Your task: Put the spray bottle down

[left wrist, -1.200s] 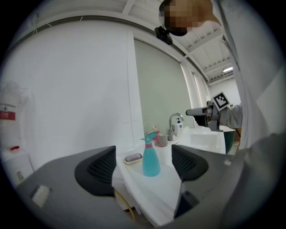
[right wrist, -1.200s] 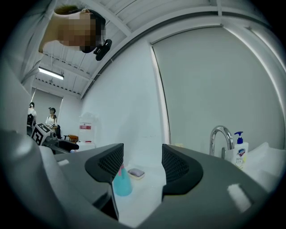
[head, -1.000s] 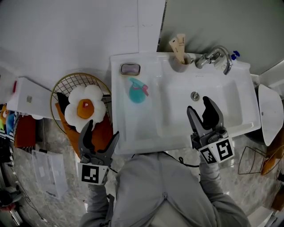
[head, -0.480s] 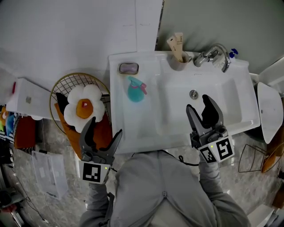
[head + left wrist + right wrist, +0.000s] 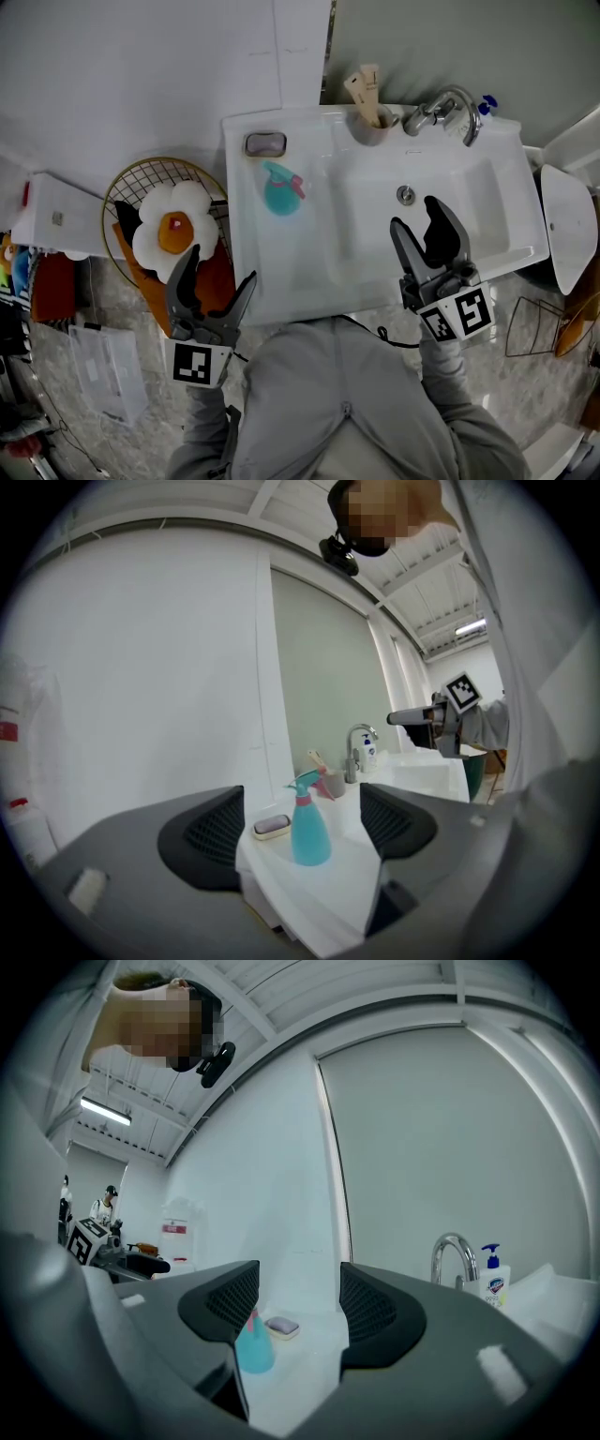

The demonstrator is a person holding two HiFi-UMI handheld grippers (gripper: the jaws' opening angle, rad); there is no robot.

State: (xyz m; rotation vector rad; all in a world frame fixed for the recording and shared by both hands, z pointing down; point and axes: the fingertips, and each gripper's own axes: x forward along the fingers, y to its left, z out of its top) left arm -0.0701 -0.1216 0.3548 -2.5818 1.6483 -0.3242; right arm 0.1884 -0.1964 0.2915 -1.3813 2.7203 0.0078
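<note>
Spray bottle (image 5: 279, 190): upright on the left ledge of the sink (image 5: 511, 239), near the soap dish (image 5: 265, 143), touching neither gripper.
Left gripper (image 5: 221, 265): jaws apart, empty, well short of the bottle.
Right gripper (image 5: 415, 213): jaws apart, empty, over the basin.
Judgement: put-down looks complete; nothing left.
Count: 1 spray bottle, 1 soap dish, 1 cup (image 5: 368, 127), 1 tap (image 5: 448, 105), 1 pump bottle (image 5: 481, 106), 2 grippers.

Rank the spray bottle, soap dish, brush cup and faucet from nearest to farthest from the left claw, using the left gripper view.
From the left claw:
1. spray bottle, upright, straight ahead.
2. soap dish, just behind it, to the left.
3. brush cup, farther back, right of centre.
4. faucet, farthest, back right.
</note>
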